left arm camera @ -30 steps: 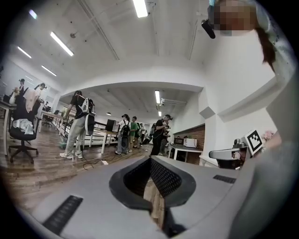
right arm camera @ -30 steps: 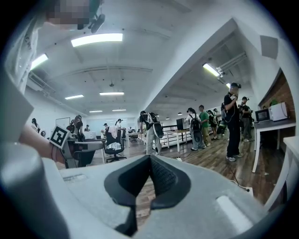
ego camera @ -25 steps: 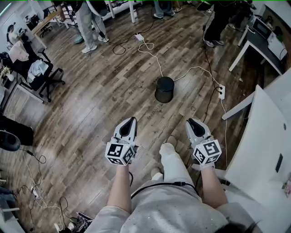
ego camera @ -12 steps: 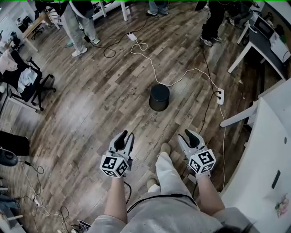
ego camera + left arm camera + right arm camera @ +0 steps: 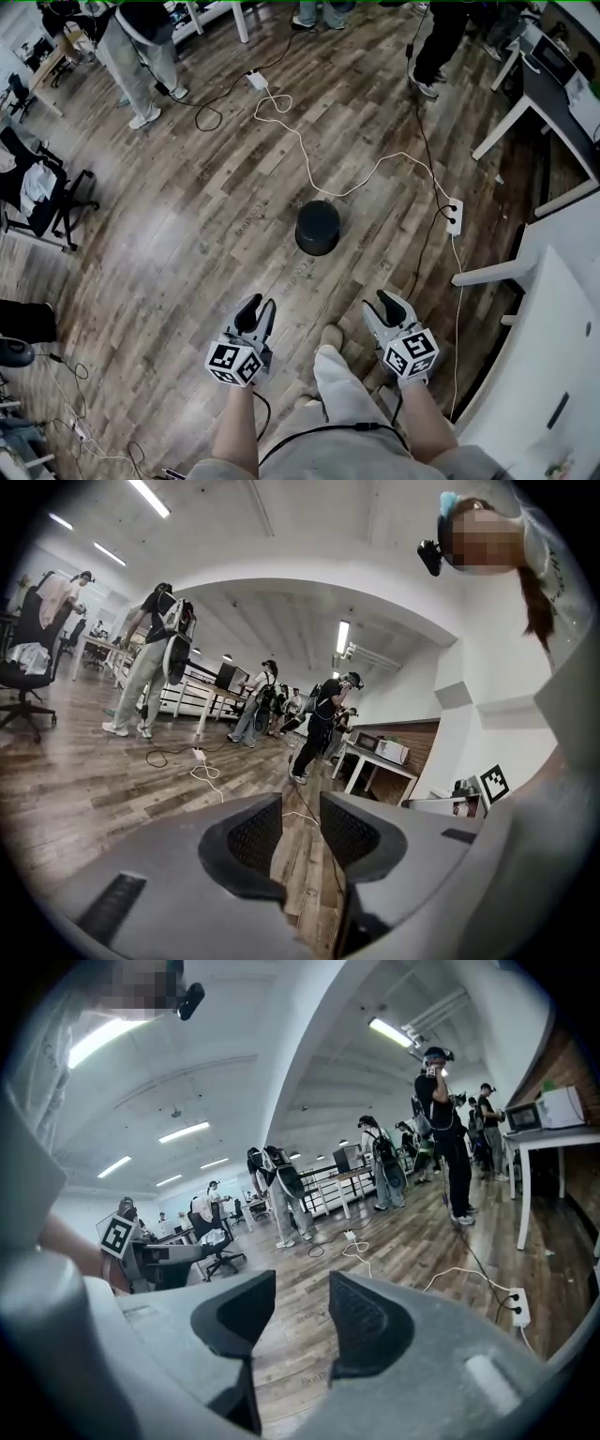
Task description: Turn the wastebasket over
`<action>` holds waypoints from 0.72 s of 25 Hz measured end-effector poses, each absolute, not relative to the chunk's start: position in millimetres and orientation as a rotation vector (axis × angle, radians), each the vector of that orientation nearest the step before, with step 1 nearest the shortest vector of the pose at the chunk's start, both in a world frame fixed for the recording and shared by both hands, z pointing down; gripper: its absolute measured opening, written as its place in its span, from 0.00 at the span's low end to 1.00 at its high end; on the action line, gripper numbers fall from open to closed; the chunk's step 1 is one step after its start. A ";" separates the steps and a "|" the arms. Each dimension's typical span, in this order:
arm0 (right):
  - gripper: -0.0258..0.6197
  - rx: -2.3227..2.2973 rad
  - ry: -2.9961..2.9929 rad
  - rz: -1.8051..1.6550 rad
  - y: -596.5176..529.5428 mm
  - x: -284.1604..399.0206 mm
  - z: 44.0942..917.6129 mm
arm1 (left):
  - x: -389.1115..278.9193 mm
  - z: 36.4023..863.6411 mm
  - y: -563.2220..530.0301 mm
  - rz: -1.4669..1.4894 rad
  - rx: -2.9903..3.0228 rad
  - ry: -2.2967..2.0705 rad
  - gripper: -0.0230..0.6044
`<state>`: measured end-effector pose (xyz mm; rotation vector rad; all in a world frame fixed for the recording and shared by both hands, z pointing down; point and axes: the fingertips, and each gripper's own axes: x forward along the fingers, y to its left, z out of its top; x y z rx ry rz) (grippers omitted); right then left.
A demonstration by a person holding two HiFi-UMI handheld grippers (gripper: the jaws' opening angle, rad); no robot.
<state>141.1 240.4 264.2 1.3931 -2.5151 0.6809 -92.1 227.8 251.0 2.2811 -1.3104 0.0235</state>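
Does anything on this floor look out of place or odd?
The black wastebasket stands alone on the open floor, apparently closed end up, though that is hard to confirm. A loose white cable snakes across the boards just beyond it to a power strip, where someone could trip.

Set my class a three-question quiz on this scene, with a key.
1. True or false: the black wastebasket stands on the wooden floor, touched by neither gripper.
2. What runs across the floor just beyond it? A white cable; B hose; C rope.
3. What is between the jaws of the left gripper and the right gripper?
Key: 1 true. 2 A. 3 nothing; both are open, their jaws having just been opening.
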 end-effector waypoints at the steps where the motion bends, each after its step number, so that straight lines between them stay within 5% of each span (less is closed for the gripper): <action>1: 0.30 1.389 -2.509 0.694 230.9 145.6 269.7 | -87.1 255.2 217.4 0.027 2.276 -1.307 0.23; 18: 0.33 1.362 -2.396 0.828 103.8 151.9 359.8 | -76.7 350.0 92.6 0.039 2.148 -1.236 0.30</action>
